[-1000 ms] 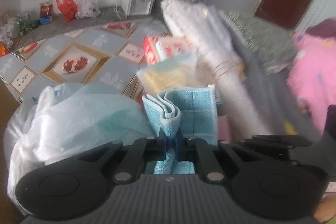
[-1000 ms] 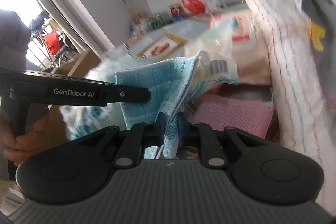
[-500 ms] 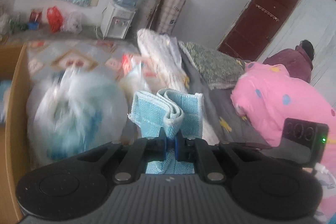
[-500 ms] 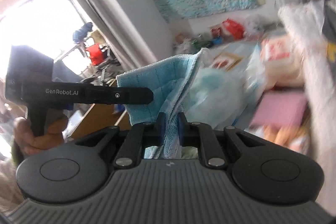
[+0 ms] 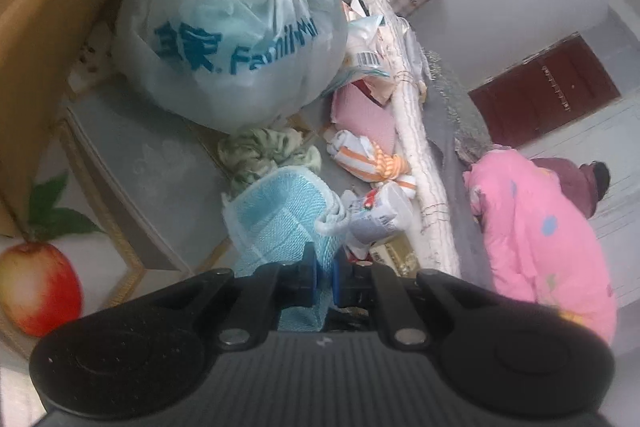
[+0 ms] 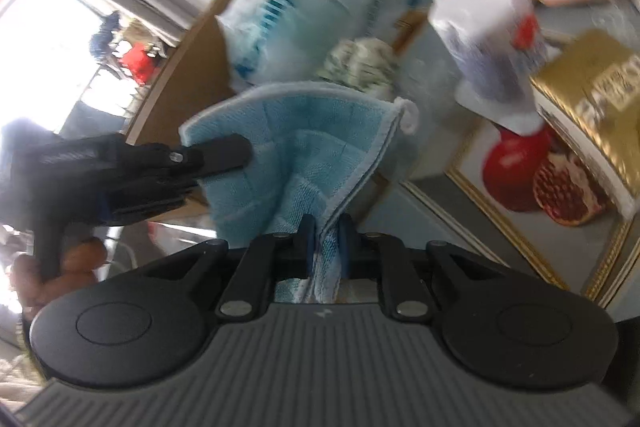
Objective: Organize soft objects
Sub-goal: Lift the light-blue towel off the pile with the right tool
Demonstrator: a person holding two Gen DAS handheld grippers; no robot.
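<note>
While you hold the blue towel [image 5: 280,223] stretched between both tools, each pair of tongs is clamped tight on one of its edges. Your left gripper [image 5: 323,269] pinches it in the left wrist view, above the grey patterned mat [image 5: 152,163]. That view alone shows the green crumpled cloth [image 5: 264,151] just beyond the towel, the orange-striped cloth [image 5: 372,159] near the rolled white bedding [image 5: 420,167], and a person in pink [image 5: 548,239] at the right. Your right gripper [image 6: 325,239] bites the towel's lower fold in the right wrist view, which alone shows your left hand [image 6: 48,267] and a gold box [image 6: 596,83]. Both views show the tied plastic bag [image 5: 232,39].
</note>
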